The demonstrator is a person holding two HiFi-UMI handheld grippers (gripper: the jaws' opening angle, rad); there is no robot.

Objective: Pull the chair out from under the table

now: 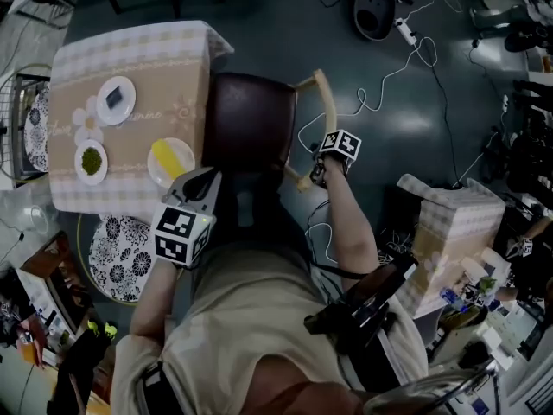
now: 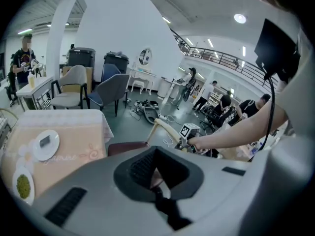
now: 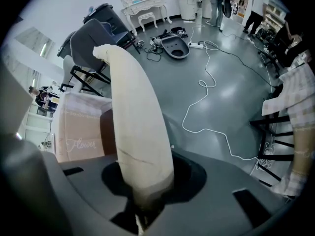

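The chair has a dark brown seat (image 1: 251, 119) and a curved cream backrest (image 1: 327, 102). It stands against the table (image 1: 130, 59), which has a beige checked cloth. My right gripper (image 1: 318, 173) points steeply down and is shut on the lower end of the backrest (image 3: 133, 112), which runs straight into its jaws (image 3: 147, 181). My left gripper (image 1: 206, 180) hovers by the table corner at the seat's near left, its jaws together with nothing in them (image 2: 155, 154). From the left gripper view the seat (image 2: 127, 147) and backrest (image 2: 165, 127) lie just ahead.
On the table lie a plate with a dark item (image 1: 115, 99), a dish of green (image 1: 91, 161) and a plate with something yellow (image 1: 170, 161). White cables (image 1: 380, 85) snake over the floor right of the chair. A second cloth-covered table (image 1: 449, 223) stands at the right. Other chairs (image 2: 110, 90) stand beyond.
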